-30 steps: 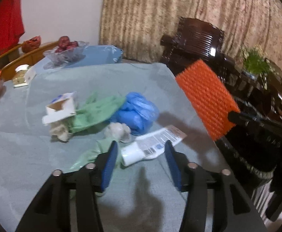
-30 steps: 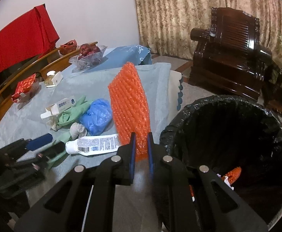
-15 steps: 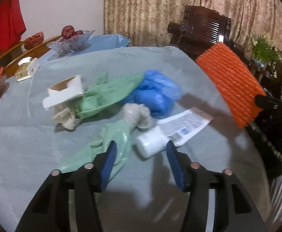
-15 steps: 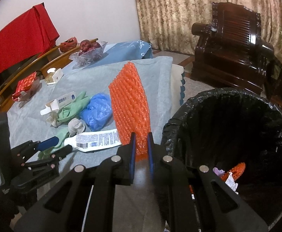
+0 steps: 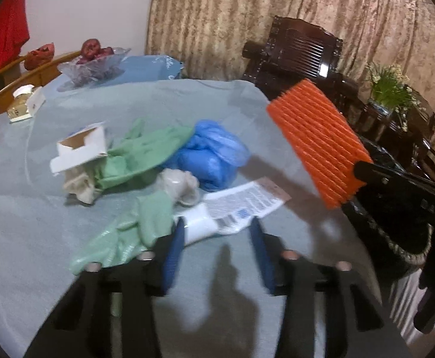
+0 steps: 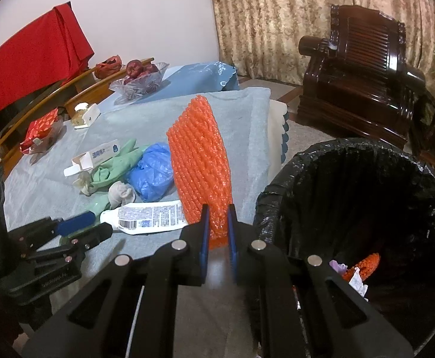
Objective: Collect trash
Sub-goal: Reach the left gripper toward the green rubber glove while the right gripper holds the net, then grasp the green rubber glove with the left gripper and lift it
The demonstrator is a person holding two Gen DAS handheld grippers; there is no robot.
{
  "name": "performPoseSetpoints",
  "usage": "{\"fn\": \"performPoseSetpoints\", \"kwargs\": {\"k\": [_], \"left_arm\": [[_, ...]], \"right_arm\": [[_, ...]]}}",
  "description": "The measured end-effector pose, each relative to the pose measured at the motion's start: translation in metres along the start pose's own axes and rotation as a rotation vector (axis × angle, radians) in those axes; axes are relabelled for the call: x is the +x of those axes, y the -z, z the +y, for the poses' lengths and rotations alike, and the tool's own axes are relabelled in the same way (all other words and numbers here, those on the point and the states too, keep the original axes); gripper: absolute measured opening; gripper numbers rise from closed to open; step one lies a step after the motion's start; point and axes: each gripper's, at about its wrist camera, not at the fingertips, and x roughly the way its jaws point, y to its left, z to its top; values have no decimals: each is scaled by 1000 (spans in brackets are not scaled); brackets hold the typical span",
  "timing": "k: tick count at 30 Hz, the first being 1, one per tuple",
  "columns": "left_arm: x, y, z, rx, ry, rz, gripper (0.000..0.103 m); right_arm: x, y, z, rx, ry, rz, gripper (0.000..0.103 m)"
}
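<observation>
While your right hand-held gripper (image 6: 217,223) is clamped on the bottom edge of the orange foam net (image 6: 199,155), holding it upright just beside the black-lined trash bin (image 6: 366,161), your left hand-held gripper (image 5: 217,238) is closing around the cap end of the white tube (image 5: 232,211) lying on the tabletop (image 5: 38,214). Pads aren't pressing on it yet. Green gloves (image 5: 146,152), a blue plastic wad (image 5: 211,155) and a small open box (image 5: 80,149) sit just behind the tube.
</observation>
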Motion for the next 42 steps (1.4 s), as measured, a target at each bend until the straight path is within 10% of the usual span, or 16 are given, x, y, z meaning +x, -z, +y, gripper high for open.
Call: {"fn": "performPoseSetpoints", "kwargs": {"k": [17, 23, 34, 42], "left_arm": [[-4, 13, 11, -40, -51, 20, 37], [-28, 6, 17, 1, -122, -73, 53], [13, 12, 61, -116, -157, 51, 72], [12, 17, 62, -146, -136, 69, 22]], "right_arm": [[0, 2, -5, 3, 4, 4, 10], [3, 2, -2, -2, 1, 7, 10], [5, 4, 6, -17, -9, 23, 10], [5, 6, 12, -14, -26, 30, 10]]}}
